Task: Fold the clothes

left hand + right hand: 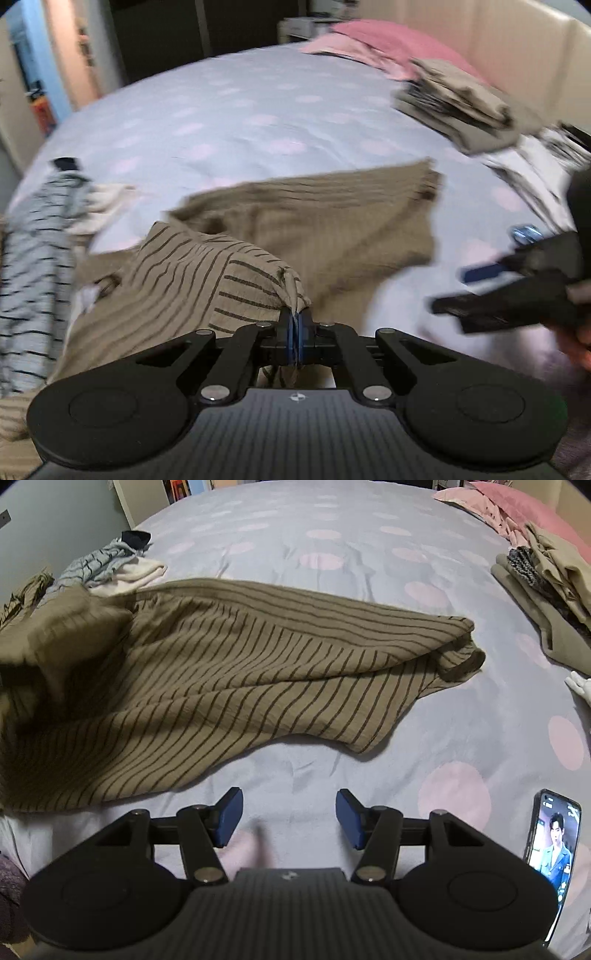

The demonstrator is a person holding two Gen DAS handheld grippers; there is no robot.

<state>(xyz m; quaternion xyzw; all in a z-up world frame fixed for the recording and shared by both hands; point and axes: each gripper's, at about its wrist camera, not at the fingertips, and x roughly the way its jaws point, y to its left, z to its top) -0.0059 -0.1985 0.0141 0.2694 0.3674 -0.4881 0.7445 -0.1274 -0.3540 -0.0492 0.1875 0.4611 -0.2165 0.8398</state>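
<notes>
Left wrist view: the left gripper (pixel 295 325) is clamped on a bunched corner of the striped shirt (pixel 192 266), its blue pads pinched tight with cloth between them. The shirt trails away across the bed (pixel 229 110), olive-brown with thin dark stripes, partly lifted at the held corner. A grey striped garment (pixel 33 258) lies at the left edge. A folded pile (pixel 458 107) sits far right, near a pink pillow (pixel 380 40). The right gripper (pixel 509 291) shows at the right edge, blurred, with a hand behind it.

Right wrist view: the right gripper (pixel 288 819) hangs over bare sheet, jaws apart, nothing between them. The shirt (pixel 240 672) lies spread just beyond its fingertips, not touching, its left side raised and blurred. A phone (pixel 554 853) with a lit screen lies at the right. The folded pile (pixel 546 587) is well apart at upper right.
</notes>
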